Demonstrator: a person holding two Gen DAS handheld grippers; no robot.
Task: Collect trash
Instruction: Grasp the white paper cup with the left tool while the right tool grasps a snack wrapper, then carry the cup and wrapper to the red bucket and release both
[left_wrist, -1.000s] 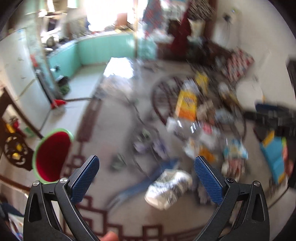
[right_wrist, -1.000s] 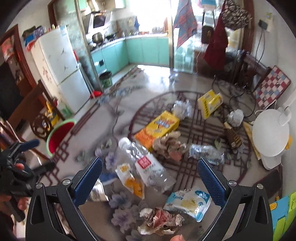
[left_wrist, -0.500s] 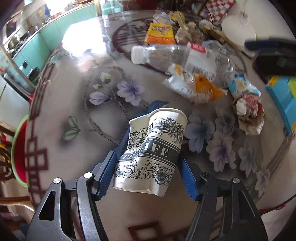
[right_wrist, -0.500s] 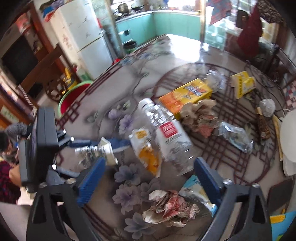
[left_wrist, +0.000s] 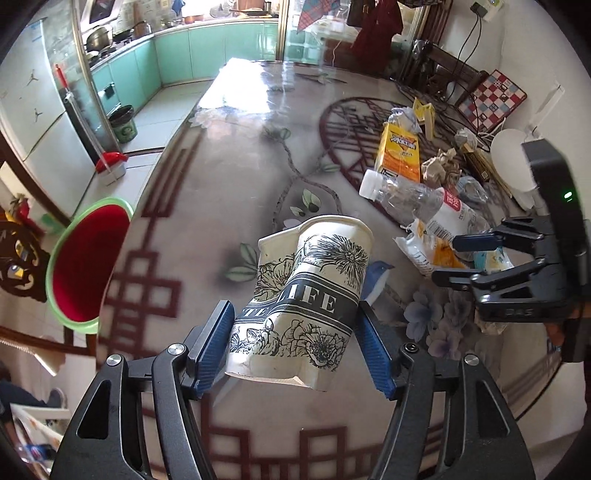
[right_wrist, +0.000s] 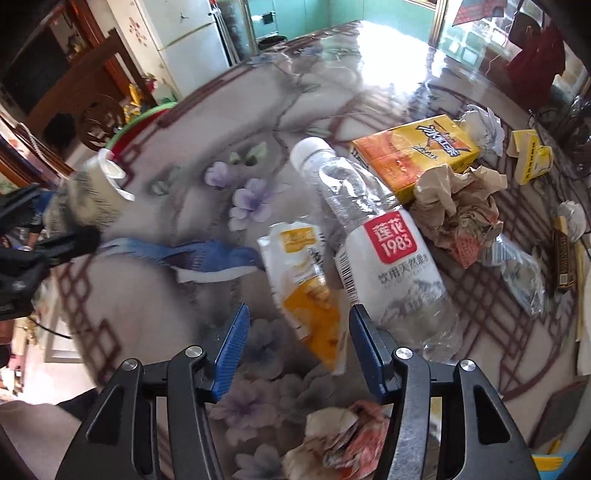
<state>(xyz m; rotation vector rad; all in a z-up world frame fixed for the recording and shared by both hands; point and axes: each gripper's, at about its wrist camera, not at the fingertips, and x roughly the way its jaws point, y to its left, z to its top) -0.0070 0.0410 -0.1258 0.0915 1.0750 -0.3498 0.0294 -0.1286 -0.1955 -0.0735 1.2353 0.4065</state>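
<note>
In the left wrist view the left gripper (left_wrist: 293, 345) fills the bottom of the frame, its blue-padded jaws pressed against both sides of a crumpled white paper cup with black flower print and a dark band reading "LIFE" (left_wrist: 303, 306), which is held tilted above the glossy flower-patterned worktop (left_wrist: 229, 173); the grip was closed earlier in the last second, and the jaws have hardly shifted since. At the right edge of that frame the right gripper (left_wrist: 458, 258) shows side-on (its body black, a small green light lit on the housing above it). In the right wrist view the right gripper (right_wrist: 297, 345) sits at bottom centre, its jaws have just been closing and now stand at a middling width, with the lower end of a white and orange plastic snack wrapper (right_wrist: 308, 288) lying between the pads; the pads do not appear to press on it. Just right of the wrapper lies a clear plastic water bottle with a white cap and a red label (right_wrist: 373, 240), and beyond it, toward the upper right, a yellow and orange drink carton (right_wrist: 417, 153) beside a wad of crumpled brown paper (right_wrist: 458, 206). A crumpled pink and white paper ball (right_wrist: 340, 439) lies at the bottom of the frame. A red basin with a green rim (left_wrist: 86, 258) sits at the left edge of the left wrist view, off the worktop's edge.
</note>
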